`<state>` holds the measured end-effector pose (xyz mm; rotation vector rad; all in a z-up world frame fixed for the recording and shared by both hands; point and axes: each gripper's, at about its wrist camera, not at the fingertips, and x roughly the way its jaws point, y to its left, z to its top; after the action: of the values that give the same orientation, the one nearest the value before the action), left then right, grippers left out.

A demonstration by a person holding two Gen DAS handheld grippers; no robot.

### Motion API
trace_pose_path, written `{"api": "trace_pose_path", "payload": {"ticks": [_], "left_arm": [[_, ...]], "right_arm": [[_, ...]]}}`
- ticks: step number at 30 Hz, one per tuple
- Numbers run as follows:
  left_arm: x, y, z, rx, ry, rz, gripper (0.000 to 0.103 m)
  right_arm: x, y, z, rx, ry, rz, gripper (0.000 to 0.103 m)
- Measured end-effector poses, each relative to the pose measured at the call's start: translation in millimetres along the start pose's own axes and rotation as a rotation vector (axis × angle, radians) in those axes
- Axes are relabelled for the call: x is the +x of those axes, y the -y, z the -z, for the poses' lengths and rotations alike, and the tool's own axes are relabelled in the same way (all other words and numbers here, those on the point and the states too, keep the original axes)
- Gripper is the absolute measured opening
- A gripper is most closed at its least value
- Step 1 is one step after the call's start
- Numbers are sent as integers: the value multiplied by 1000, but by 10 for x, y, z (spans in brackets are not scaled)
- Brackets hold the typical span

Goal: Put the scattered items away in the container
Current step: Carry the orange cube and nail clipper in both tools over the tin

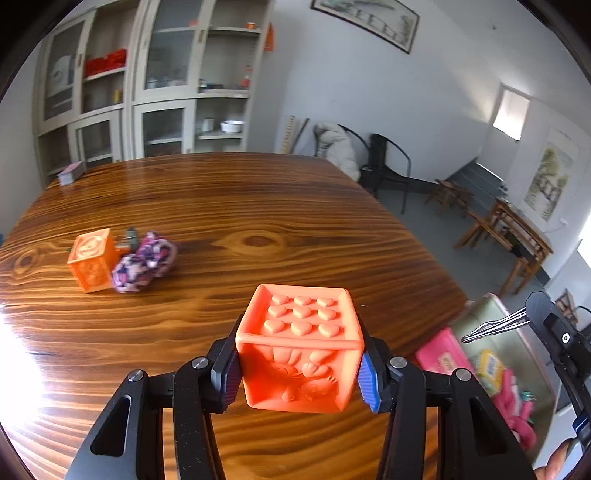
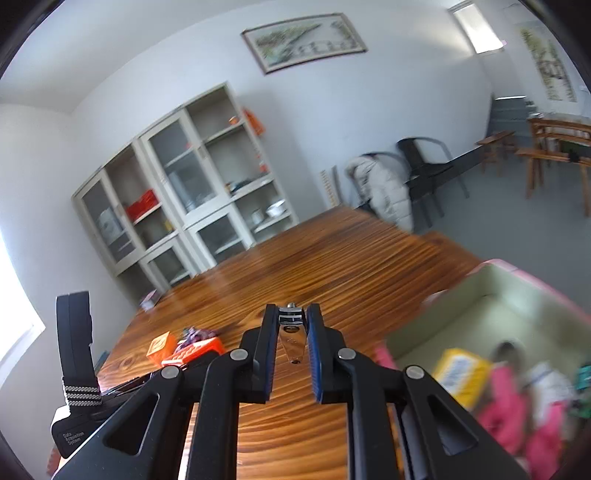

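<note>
Orange cube (image 1: pixel 300 347) clamped between left gripper (image 1: pixel 299 373) pads, above wooden table (image 1: pixel 258 206). Right gripper (image 2: pixel 292 347) clenched on metal nail clipper (image 2: pixel 291 332). Bin (image 2: pixel 491 291) near right. Carry level over rim; release low, one item first.

Glass-fronted cabinet (image 1: pixel 147 92), framed picture (image 1: pixel 365 22), dark chairs (image 1: pixel 388 166) — all beyond the wooden table (image 1: pixel 258 206).
</note>
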<state>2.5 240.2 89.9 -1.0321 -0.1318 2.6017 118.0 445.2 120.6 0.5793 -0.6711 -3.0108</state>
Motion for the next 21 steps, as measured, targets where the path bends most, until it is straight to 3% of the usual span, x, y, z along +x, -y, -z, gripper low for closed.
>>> {"api": "trace_pose_path", "payload": {"ticks": [10,21], "left_arm": [[15,839,71,116,-20,112,53],[168,1627,61,243,-31,194,53]], "right_arm": [[-764,846,-121,88,82,200,17],[-843,1313,26,131,20,312,17]]}}
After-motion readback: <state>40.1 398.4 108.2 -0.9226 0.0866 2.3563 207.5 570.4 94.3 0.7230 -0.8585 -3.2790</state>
